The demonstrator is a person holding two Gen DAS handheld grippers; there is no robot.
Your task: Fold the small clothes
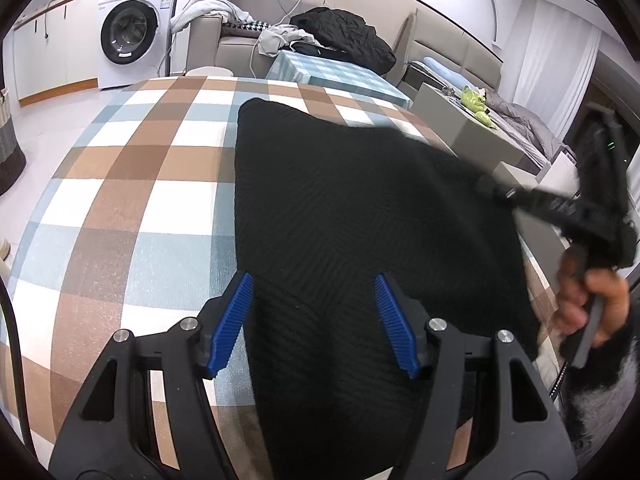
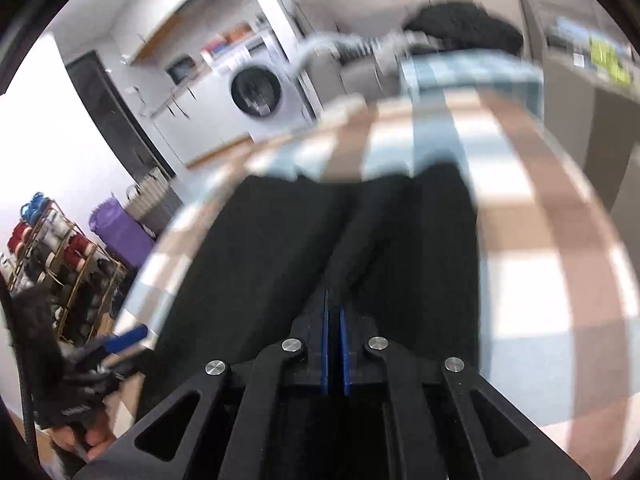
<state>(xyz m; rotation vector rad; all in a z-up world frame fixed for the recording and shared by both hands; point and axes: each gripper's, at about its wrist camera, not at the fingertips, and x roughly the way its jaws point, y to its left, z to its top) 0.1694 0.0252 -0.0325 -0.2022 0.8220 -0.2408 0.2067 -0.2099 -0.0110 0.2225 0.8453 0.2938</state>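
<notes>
Black knit garment point(image 1: 360, 220) spread on my checked tablecloth point(image 1: 132, 184).
My left gripper point(image 1: 316, 320) hovers at six o'clock, jaws apart over the near hem, touching nothing; my right gripper point(image 2: 335, 320), pads pressed together, pinches the cloth's three o'clock edge, lifted clear.

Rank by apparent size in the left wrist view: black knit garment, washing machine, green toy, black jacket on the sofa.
1. black knit garment, nearest the camera, so inflated
2. washing machine
3. black jacket, looks close to the washer; unsure
4. green toy
</notes>
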